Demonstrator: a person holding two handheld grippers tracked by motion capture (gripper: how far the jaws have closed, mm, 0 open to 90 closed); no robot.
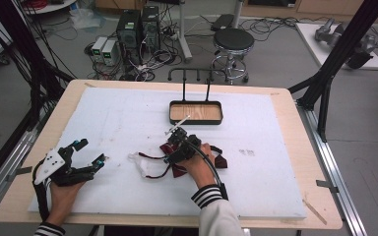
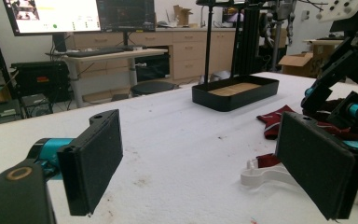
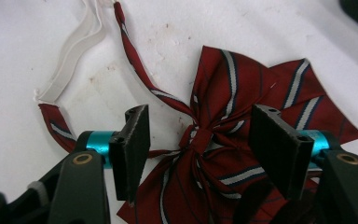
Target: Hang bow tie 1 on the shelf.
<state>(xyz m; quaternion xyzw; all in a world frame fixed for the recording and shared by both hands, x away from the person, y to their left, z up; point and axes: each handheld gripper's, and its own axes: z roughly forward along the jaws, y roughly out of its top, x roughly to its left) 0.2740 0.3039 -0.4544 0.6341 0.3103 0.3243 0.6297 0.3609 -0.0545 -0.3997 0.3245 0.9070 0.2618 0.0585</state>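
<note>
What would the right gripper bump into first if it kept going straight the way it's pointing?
Most likely the red striped bow tie: the right gripper points down at its middle knot, jaws on either side, not pressing it yet.

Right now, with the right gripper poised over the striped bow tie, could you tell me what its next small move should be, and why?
Probably lower the right gripper a touch and close on the knot of the red striped bow tie. Its jaws straddle the knot with gaps on both sides, so nothing is gripped yet. The left gripper rests open, apart from the tie.
</note>
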